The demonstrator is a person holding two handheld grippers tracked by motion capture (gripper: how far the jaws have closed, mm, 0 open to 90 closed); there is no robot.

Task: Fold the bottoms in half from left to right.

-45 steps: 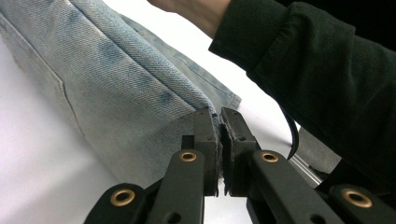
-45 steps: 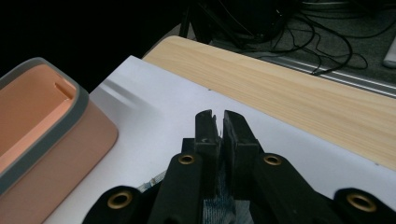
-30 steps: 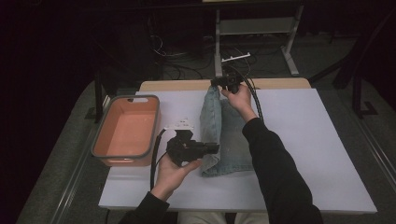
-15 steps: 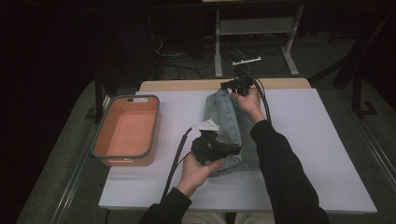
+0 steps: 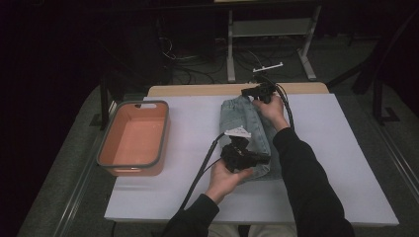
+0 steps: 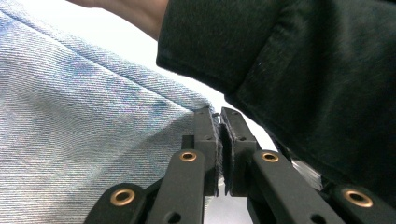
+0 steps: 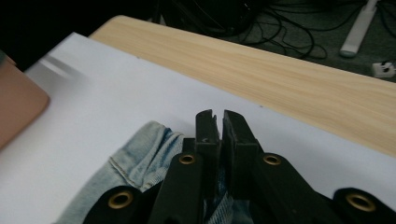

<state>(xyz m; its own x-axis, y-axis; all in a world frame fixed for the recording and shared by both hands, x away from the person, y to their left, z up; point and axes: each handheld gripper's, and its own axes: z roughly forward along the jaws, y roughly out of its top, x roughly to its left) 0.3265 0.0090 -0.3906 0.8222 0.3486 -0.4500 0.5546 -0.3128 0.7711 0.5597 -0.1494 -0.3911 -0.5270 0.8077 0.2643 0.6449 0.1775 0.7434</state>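
a pair of light blue jeans [image 5: 249, 136] lies folded into a long strip on the white table cover [image 5: 346, 163], running from the far edge toward the person, a little right of the middle. the right gripper [image 5: 258, 93] sits at the far end of the strip; in the right gripper view its 2 jaws are pressed together with denim caught between them near the base, right beside the seamed hem of the jeans [image 7: 140, 163], so it is clenched on the cloth. the left gripper [image 5: 262, 159] is at the near end, held palm-up in the person's left hand [image 5: 225, 180], its cable trailing back toward the table's near edge. in the left gripper view its jaws are clamped tight on the folded edge of the jeans [image 6: 84, 140], a thin sliver of fabric pinched between the pads, with the person's dark sleeve [image 6: 299, 70] close behind. off to the left, well apart from the jeans, stands 1 orange tub [image 5: 104, 157] with a grey rim; i see nothing lying inside it. a strip of bare wooden tabletop [image 7: 289, 79] shows past the cover's far edge.
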